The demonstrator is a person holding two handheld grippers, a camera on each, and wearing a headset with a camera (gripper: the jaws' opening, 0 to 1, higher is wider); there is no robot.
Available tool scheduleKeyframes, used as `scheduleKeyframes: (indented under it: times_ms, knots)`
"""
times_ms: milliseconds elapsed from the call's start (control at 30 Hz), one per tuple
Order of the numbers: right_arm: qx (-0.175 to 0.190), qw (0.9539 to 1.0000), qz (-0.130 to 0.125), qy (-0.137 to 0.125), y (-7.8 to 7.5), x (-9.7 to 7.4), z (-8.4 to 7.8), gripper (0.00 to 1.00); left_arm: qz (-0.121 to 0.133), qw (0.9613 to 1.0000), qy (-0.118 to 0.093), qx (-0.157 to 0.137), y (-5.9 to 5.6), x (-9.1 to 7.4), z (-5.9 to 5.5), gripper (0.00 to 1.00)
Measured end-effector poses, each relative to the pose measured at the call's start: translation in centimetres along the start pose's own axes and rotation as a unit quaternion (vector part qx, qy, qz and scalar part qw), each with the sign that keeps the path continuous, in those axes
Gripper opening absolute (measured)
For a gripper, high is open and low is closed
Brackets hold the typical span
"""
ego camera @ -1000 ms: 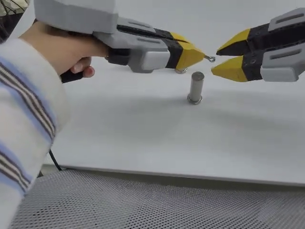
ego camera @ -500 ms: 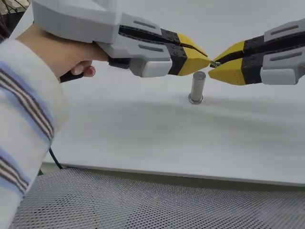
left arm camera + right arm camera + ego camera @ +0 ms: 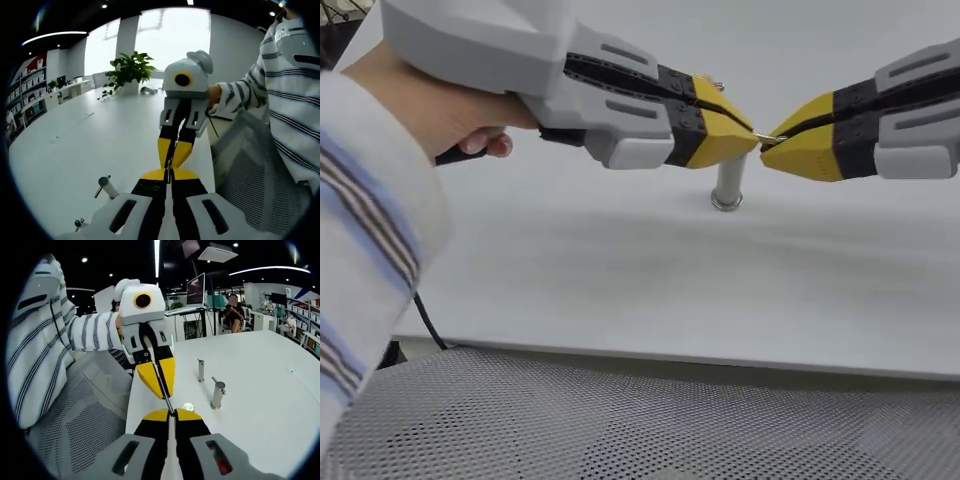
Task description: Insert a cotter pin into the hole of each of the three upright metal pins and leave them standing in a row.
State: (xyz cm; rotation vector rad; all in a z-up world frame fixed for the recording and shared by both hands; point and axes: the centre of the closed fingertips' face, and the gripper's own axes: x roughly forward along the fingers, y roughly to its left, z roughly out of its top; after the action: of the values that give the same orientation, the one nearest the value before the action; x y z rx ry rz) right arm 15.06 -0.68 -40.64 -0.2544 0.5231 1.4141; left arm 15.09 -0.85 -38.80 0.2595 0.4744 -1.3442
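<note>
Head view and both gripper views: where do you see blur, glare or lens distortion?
Head view: the striped sleeve is blurred, the metal pin sharper. Left gripper view: fisheye bends the table edge; the window is blown out. Right gripper view: same bending, glaring ceiling strip light.

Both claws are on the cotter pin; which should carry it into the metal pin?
Right, probably. Both the left claw and right claw pinch the cotter pin, but the left hides the top of the metal pin; the right sits clear beside it.

Left tongs [image 3: 752, 139] hide metal pin [image 3: 727, 189] top
</note>
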Motion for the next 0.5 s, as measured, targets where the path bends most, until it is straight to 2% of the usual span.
scheduleKeyframes:
  times_ms: [167, 367, 467, 500]
  knots:
    - [-0.016, 0.9997, 0.009, 0.013, 0.6, -0.2, -0.4, 0.0, -0.013, 0.9996, 0.015, 0.018, -0.6, 0.4, -0.5, 0.0]
    - [-0.023, 0.9995, 0.012, 0.02, 1.1, -0.5, -0.6, 0.0, -0.021, 0.9996, 0.017, 0.005, -0.9, 0.6, -0.9, 0.0]
    - [-0.032, 0.9991, 0.008, 0.026, 1.2, -0.5, -0.7, 0.0, -0.015, 0.9988, 0.025, 0.04, -0.6, 0.7, -1.4, 0.01]
    - [-0.035, 0.999, 0.006, 0.028, 1.2, -0.5, -0.8, 0.0, -0.014, 0.9987, 0.03, 0.039, -0.6, 0.7, -1.6, 0.01]
